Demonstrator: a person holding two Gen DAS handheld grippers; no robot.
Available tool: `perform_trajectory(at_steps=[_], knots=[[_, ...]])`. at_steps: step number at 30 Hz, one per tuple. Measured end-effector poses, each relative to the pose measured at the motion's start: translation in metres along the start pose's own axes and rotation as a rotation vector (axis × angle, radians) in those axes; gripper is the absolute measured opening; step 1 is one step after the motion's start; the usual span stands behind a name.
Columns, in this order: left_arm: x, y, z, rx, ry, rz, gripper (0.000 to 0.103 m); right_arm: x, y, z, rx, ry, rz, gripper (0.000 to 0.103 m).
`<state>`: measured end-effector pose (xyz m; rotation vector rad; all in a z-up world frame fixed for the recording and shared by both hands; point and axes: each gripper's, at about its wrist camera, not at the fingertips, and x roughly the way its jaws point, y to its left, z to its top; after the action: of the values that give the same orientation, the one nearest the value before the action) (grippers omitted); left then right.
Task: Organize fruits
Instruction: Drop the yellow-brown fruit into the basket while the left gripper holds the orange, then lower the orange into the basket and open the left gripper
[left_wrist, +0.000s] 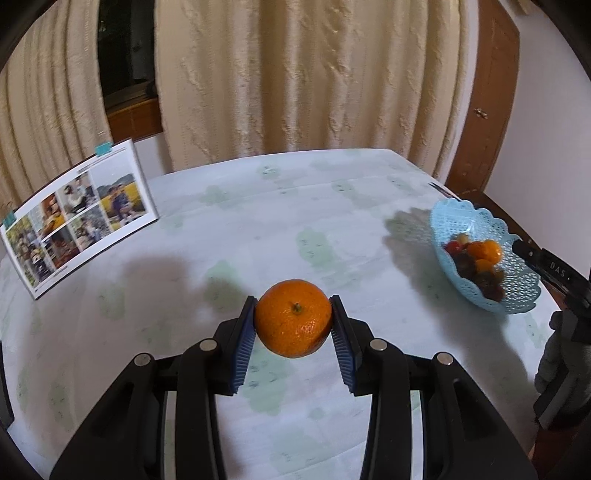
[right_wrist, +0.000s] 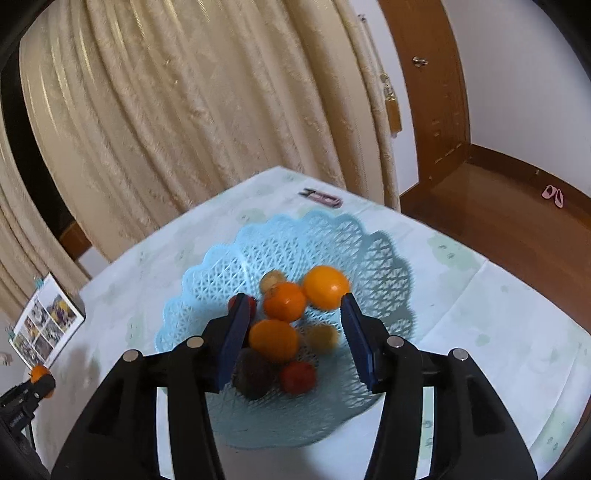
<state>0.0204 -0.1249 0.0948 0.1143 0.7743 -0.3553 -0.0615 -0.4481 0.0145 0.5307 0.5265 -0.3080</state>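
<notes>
The left gripper pinches an orange between its blue pads, held above the table near its middle; the right gripper hangs spread over the basket, touching no fruit; the basket sits toward the table's right edge and holds oranges, red fruits and darker ones; a photo card stands at the left edge; a small pink thing lies by the far edge.

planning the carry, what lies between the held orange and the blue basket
Only bare tablecloth, seen in the left wrist view, between the orange and the blue basket.
</notes>
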Motion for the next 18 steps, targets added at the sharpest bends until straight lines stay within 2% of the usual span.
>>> perform_trajectory(at_steps=[8,12,18], knots=[[0.01,-0.055,0.015,0.062,0.001,-0.106,0.039,-0.026,-0.029,-0.003,0.039,-0.091,-0.065,0.053],[0.018,-0.093,0.024,0.107,0.001,-0.181,0.039,-0.043,-0.037,-0.004,0.031,-0.153,-0.102,0.053],[0.033,-0.148,0.034,0.171,0.012,-0.263,0.039,-0.055,-0.053,-0.006,0.035,-0.198,-0.13,0.055]])
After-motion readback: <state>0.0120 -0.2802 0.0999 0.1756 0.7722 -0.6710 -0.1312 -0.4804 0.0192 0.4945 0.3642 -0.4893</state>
